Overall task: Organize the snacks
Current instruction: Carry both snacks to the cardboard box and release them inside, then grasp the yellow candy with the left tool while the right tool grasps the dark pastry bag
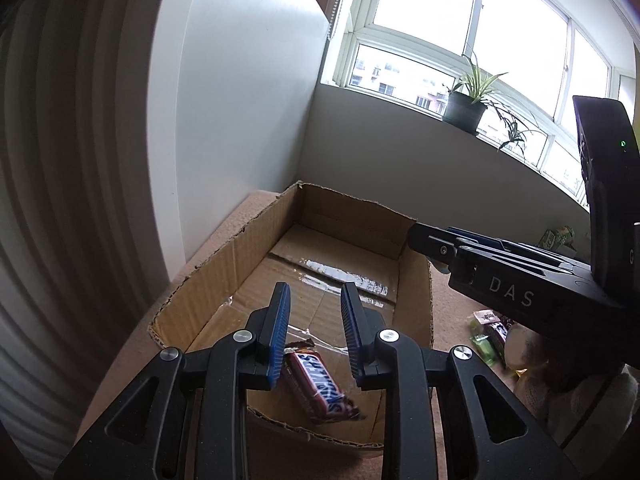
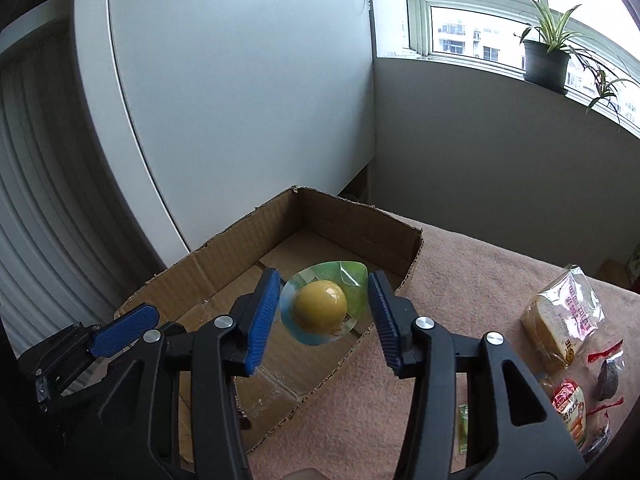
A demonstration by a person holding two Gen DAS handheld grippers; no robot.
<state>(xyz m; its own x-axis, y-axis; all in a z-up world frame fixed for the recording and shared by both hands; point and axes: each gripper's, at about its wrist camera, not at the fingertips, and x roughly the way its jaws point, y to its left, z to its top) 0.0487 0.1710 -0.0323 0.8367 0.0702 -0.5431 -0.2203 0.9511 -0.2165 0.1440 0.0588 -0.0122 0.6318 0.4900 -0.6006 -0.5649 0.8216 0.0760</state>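
Observation:
An open cardboard box [image 1: 224, 264] stands on a pinkish cloth. My left gripper [image 1: 316, 292] hangs over its near end with the blue pads apart. A Snickers bar [image 1: 320, 384] is below and between them, inside the box, its lower end blurred; neither pad presses on it. My right gripper [image 2: 325, 276] is open over the box [image 2: 352, 220]. A jelly cup [image 2: 320, 304] with a yellow centre and a green-blue lid rim is in the gap between its pads, apparently loose. Each gripper shows in the other's view: right gripper [image 1: 500, 264], left gripper [image 2: 124, 330].
Right of the box, on the cloth [image 2: 460, 272], lie a bagged bread loaf [image 2: 560, 316], a red packet [image 2: 568, 408], a dark packet [image 2: 608, 372] and a small green sweet [image 2: 464, 432]. A white panel [image 2: 240, 100] stands behind the box. A potted plant [image 2: 546, 60] sits on the windowsill.

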